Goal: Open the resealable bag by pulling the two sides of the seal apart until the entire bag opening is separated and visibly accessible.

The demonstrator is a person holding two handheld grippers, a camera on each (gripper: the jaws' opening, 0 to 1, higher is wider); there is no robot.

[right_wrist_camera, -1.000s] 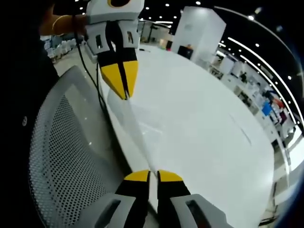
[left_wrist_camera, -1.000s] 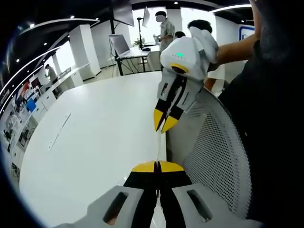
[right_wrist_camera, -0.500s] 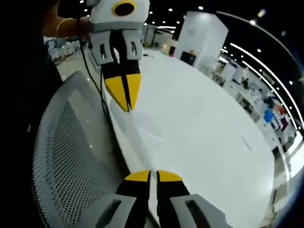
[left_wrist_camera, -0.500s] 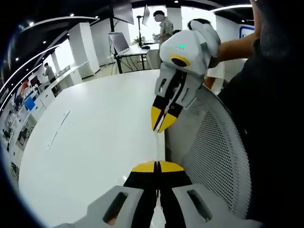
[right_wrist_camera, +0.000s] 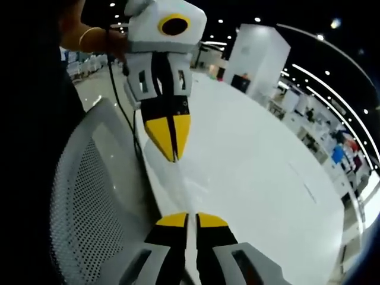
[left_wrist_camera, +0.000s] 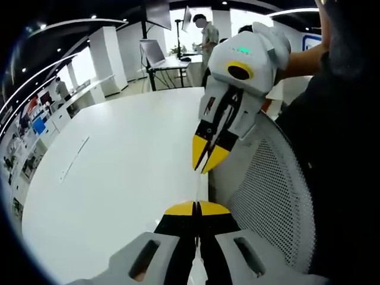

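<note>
The resealable bag (right_wrist_camera: 178,178) is clear and nearly see-through, stretched as a thin film between the two grippers above the near edge of the white table (left_wrist_camera: 119,166); nothing can be made out inside it, and whether its seal is parted cannot be told. In the left gripper view the bag (left_wrist_camera: 198,187) reads as a fine edge-on line. Beside the table's edge stands a grey mesh chair back (left_wrist_camera: 273,196). Beyond the table lie an open office with white pillars, a desk and people standing.

The left gripper (left_wrist_camera: 196,206) has its yellow-tipped jaws pressed together on one end of the bag. The right gripper (left_wrist_camera: 205,160) points down toward it, jaws nearly closed, pinching the other end.
</note>
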